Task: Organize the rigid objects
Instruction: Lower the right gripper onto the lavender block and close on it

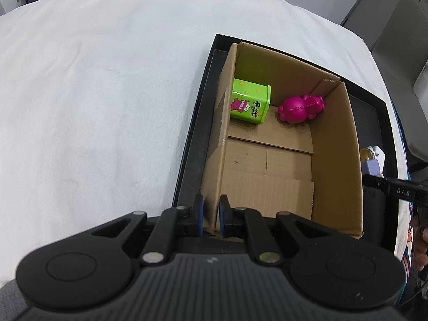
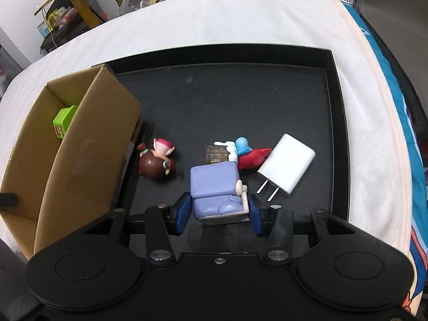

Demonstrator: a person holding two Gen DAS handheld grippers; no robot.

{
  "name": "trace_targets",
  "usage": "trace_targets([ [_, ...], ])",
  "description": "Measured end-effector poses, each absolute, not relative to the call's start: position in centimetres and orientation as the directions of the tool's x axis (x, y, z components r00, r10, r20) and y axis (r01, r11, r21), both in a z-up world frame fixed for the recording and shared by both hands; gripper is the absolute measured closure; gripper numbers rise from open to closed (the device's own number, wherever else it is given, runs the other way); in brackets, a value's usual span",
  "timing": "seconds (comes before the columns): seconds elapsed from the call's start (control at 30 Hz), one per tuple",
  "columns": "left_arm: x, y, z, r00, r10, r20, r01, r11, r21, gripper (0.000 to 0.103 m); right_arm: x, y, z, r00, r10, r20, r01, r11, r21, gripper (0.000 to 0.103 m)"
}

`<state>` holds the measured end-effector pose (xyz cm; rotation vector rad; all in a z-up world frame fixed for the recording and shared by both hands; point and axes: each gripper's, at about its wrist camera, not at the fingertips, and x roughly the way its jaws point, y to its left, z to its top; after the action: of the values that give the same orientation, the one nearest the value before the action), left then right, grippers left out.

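My left gripper (image 1: 211,215) is closed down on the near wall of the cardboard box (image 1: 334,144), one pad outside it and one inside, both against the cardboard. The box stands in the left part of the black tray (image 2: 335,123), which lies on a white cloth (image 1: 93,93). Inside the box, at its far end: a green tin (image 1: 250,101) against the left wall, and a magenta toy (image 1: 301,108) lying just beside it toward the far right corner.

My right gripper (image 2: 218,218) has its jaws partly open, one on each side of the lavender block figure (image 2: 216,190). The left pad touches the figure's side; at the right pad I cannot tell whether there is contact. The figure sits near the tray's near edge.

Other items on the tray floor: a brown round figure with pink head (image 2: 157,161) close to the box's right wall; a blue, white and red figure (image 2: 246,152) lying just beyond the lavender one; a white plug adapter (image 2: 286,164) lying flat right of it, prongs toward the near edge.
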<state>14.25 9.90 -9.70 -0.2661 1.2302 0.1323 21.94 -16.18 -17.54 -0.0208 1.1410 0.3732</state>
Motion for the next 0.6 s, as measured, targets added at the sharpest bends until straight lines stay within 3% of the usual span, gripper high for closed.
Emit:
trace_targets([
  [0.6,14.4,9.8,-9.7,0.326,-0.033,-0.945,-0.228,0.967,-0.113,0.093,22.9,-15.0,-18.6,0.383,0.246,-0.89,-0.309,0.943,0.127,0.057],
])
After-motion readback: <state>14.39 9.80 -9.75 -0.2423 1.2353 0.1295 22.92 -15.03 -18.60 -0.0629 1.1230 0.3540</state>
